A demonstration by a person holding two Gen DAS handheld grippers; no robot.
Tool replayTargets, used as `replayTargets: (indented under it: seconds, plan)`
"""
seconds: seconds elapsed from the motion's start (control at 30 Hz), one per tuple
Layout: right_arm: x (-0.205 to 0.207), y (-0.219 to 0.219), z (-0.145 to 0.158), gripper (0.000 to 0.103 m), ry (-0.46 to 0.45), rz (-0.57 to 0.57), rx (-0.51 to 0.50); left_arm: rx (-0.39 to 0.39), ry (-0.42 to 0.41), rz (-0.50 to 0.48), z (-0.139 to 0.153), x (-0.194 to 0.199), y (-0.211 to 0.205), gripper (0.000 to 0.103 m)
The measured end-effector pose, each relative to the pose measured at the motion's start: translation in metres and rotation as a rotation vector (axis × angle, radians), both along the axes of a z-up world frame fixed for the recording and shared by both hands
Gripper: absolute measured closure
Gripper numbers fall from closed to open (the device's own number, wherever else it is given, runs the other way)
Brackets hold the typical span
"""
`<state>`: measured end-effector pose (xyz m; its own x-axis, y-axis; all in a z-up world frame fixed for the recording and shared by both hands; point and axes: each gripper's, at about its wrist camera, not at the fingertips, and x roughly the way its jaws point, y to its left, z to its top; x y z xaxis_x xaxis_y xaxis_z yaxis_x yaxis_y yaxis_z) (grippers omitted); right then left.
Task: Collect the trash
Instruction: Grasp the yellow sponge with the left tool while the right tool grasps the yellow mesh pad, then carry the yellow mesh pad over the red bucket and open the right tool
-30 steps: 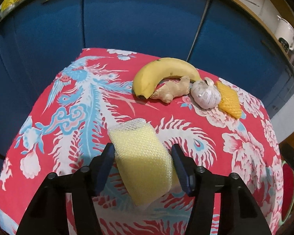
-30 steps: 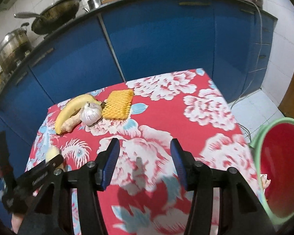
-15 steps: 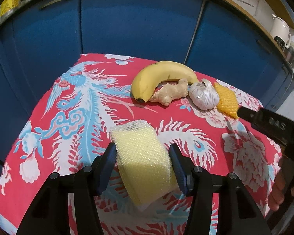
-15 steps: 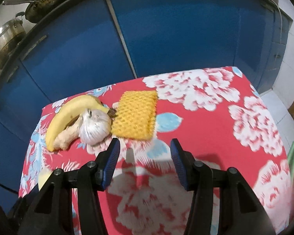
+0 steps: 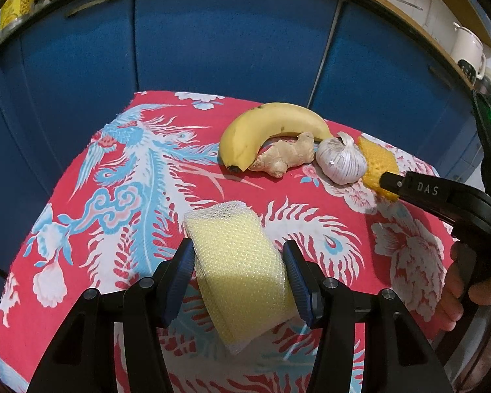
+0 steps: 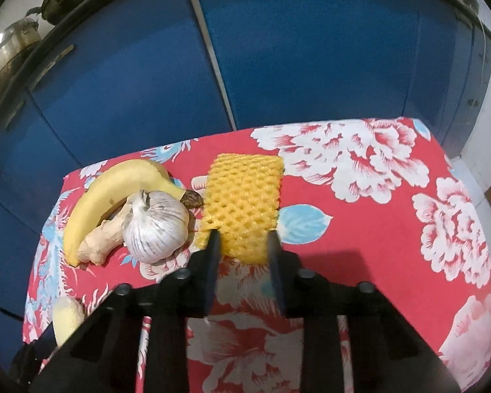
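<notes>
**Orange net dead ahead of your right tongs**

Blue cabinet doors stand behind a counter (image 6: 392, 229) draped in a red cloth with white flowers and blue birds. On it lies the trash: two foam fruit nets, one pale yellow, one orange.

Your left tongs (image 5: 239, 271) are clamped on the yellow net (image 5: 242, 271), one pad against each side, its long axis running away from you between the fingers. From the tilt it looks raised off the cloth at the near end, though I cannot be sure.

Your right tongs (image 6: 242, 245) are apart, with the near end of the orange net (image 6: 244, 196) sitting between the tips. That net lies flat, its long axis pointing straight away along the fingers, so the grip falls across its short width. I cannot tell whether the pads touch it yet. The right tongs are plainly the nearer to it; the left are well apart from it and full.

Just left of the orange net lies the garlic (image 6: 155, 226), then ginger (image 6: 103, 235) and a banana (image 6: 114, 186). Closing should squash the net easily; my guess is the garlic is close enough to nudge if you drift left.
</notes>
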<state>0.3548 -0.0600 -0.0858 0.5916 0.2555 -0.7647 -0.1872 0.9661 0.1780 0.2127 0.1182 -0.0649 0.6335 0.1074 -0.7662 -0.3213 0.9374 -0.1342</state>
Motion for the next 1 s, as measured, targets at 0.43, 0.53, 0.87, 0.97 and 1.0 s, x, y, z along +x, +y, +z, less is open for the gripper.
replayTargets:
  seconds: [0.43,0.53,0.87,0.97,1.0]
  plan:
    - [-0.047,-0.034,0.033,0.095,-0.068,-0.001,0.047,0.000,0.000,0.000,-0.001,-0.001,0.000,0.046]
    - [-0.065,-0.045,0.042,0.095,-0.086,-0.005,0.048,0.000,0.000,0.000,-0.001,-0.001,0.000,0.046]
    - [-0.133,-0.115,0.063,0.095,-0.131,-0.099,0.054,-0.006,-0.003,0.000,-0.001,0.000,0.000,0.046]
    - [-0.152,-0.140,0.066,0.095,-0.138,-0.145,0.053,-0.011,-0.005,0.000,-0.001,0.000,0.000,0.046]
    - [-0.156,-0.146,0.067,0.095,-0.141,-0.159,0.053,-0.013,-0.006,0.000,-0.001,0.000,0.000,0.046]
